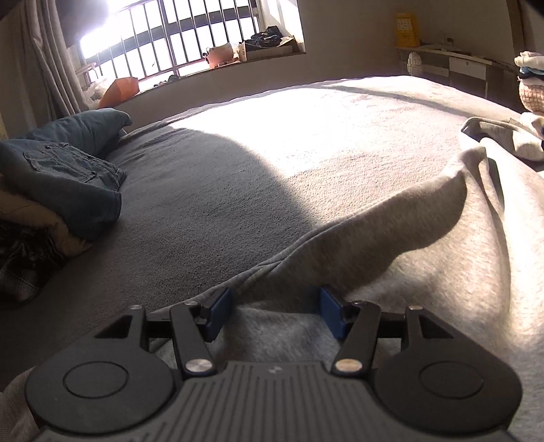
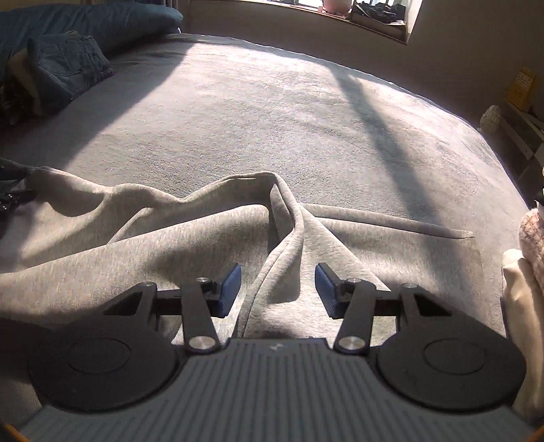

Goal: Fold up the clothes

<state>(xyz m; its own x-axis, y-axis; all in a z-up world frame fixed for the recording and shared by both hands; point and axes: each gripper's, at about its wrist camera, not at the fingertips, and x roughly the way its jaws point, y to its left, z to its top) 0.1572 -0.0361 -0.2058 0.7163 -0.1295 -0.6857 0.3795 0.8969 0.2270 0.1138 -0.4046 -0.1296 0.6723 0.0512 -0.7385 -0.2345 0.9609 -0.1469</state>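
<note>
Nothing readable anywhere I look. The yellow card (image 1: pixel 407 30) leaning on the far shelf carries rows of small dark marks, too blurred to make out. A tiny pale emblem sits on the ribbed body of each gripper, no letters in it. The folded jeans (image 1: pixel 73 168) show no legible tag.
</note>
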